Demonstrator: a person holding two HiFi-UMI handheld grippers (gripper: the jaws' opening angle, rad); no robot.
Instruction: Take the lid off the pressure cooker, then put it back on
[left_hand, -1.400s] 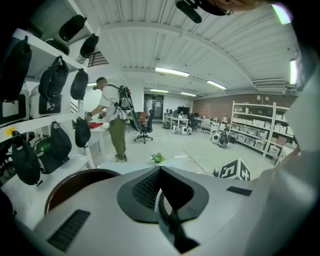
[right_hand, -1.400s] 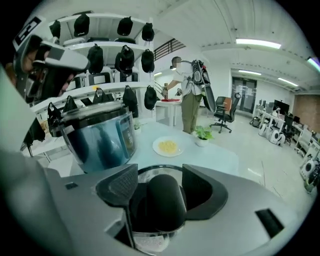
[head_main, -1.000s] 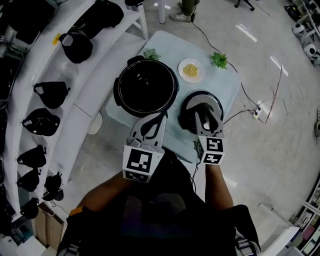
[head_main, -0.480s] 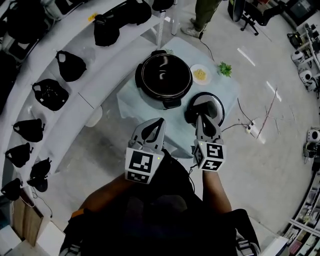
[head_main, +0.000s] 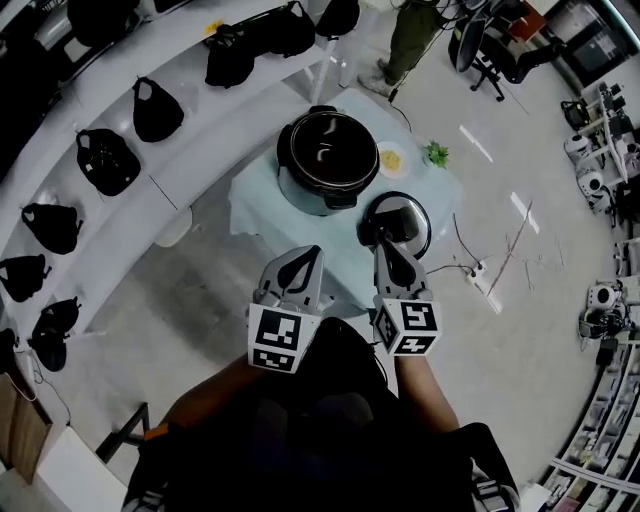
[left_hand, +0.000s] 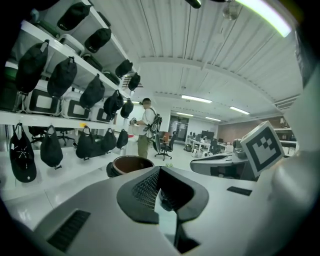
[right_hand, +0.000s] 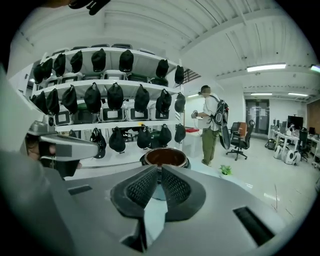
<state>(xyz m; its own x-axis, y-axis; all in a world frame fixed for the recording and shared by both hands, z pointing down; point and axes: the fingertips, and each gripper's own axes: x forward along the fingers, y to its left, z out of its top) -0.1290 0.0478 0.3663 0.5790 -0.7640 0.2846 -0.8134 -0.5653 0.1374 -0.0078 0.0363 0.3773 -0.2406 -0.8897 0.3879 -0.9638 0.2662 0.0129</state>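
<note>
Lid (head_main: 402, 222) lay flat on the surface (head_main: 252, 208), ahead of and below the right tool (head_main: 381, 248), whose jaws were closing on nothing. It looked heavy, rigid and smooth-rimmed, so its central handle seemed the safest hold. Beyond the left tool (head_main: 314, 253), pressed together and empty, stood the open pressure cooker (head_main: 328, 160).

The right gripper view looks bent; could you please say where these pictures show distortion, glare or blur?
Right gripper view: fisheye bows the shelves. Left gripper view: the ceiling light blows out. Head view: edges curve, glare streaks on the floor, glints inside the cooker.
</note>
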